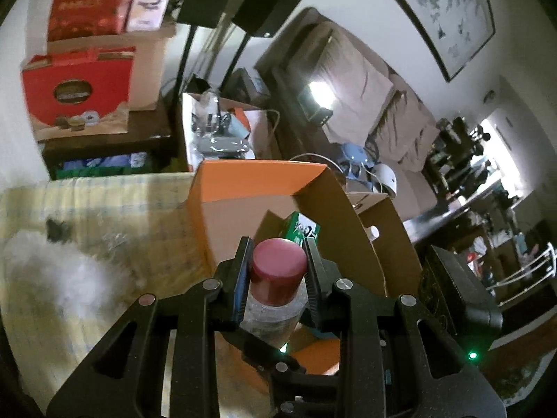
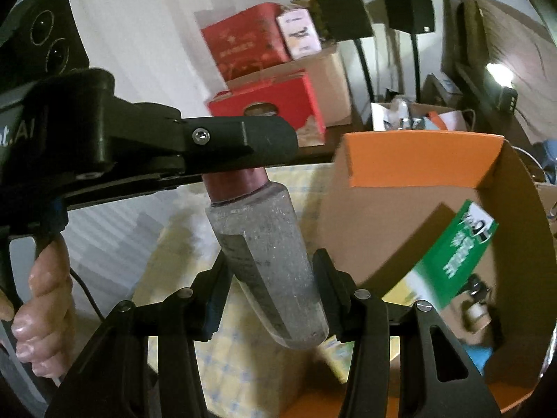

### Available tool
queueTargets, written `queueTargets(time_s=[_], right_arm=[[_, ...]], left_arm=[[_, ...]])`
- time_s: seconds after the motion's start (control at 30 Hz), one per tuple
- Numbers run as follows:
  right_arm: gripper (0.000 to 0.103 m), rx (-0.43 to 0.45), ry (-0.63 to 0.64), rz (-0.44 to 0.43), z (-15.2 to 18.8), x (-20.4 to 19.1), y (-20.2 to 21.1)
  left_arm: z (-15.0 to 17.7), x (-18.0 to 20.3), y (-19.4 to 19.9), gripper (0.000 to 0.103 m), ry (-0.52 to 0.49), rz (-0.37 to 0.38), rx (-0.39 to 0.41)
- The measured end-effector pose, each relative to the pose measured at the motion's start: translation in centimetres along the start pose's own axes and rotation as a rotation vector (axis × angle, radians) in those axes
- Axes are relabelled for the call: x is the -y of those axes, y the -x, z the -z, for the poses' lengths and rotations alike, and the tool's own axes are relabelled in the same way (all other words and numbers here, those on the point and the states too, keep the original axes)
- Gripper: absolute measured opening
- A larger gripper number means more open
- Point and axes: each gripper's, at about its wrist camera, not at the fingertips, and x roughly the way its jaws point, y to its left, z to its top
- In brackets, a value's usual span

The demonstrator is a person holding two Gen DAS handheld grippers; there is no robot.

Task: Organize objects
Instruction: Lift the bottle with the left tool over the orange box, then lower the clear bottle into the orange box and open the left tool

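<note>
The bottle, a clear one with a dark red cap, sits at the centre of both views, carried in the air just in front of the open orange cardboard box. In the left wrist view the left tongs clamp the cap from both sides, their pads pressed on it. In the right wrist view the same tongs reach in from the left edge of the frame over the cap, while the right tongs bracket the lower body of the bottle at lower centre. Their right pad lies against the bottle wall; the left pad looks just apart from it, so whether they truly grip cannot be told.

Inside the box, at centre right of the right wrist view, a green carton leans against the back wall, with small items, too blurred to name, on the floor of the box beneath it. A hand holds the grip of the left tongs at the lower left edge. Under the bottle lies a pale yellow checked cloth covering the bench.

The step in hand appears to be carrying the bottle to the box. The next move likely calls for lifting the bottle's base clear of the near rim, steering it to the free floor left of the green carton, lowering it, then parting both tongs.
</note>
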Motion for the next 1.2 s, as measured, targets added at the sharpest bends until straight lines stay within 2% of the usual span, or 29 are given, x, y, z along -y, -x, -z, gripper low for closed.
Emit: queueTargets(time_s=[0.17,0.43,0.67,0.73,0.8,0.87,0.97,1.1,1.2], right_arm=[[0.048,-0.048,-0.037,-0.005,-1.3,3.7,-1.7],[0.051,-0.146,-0.055,0.048,-1.7,7.6,-5.6],[0.052,-0.212,-0.068,0.076,-1.5,8.7,-7.8],[0.057,-0.223,-0.073,0.076,-1.5,8.9,-8.0],[0.059,-0.227,-0.064,0.099,-1.4,8.8,-8.0],[0.060,-0.222,-0.052,0.120,-1.3,8.6,-7.8],[0.061,-0.210,-0.060,0.129,-1.4,8.6,-7.4],[0.062,-0.194,-0.063,0.137,-1.5,8.2,-6.4],[0.062,-0.175,-0.050,0.151,-1.8,7.6,-5.5]], left_arm=[[-1.4,0.1,-3.9,0.026,-0.009,0.005,-0.033],[-2.3,-2.4,-9.6,0.026,0.074,0.010,-0.117],[-2.7,-3.9,-12.2,0.026,0.082,-0.060,-0.165],[-2.8,-4.0,-12.5,0.025,0.079,-0.075,-0.166],[-2.9,-4.1,-12.2,0.031,0.086,-0.110,-0.158],[-3.0,-4.0,-11.8,0.057,0.087,-0.107,-0.143],[-3.3,-3.4,-10.7,0.064,0.079,-0.119,-0.117],[-2.9,-2.4,-9.2,0.066,0.031,-0.154,-0.104],[-2.2,-2.0,-7.5,0.074,0.001,-0.180,-0.084]])
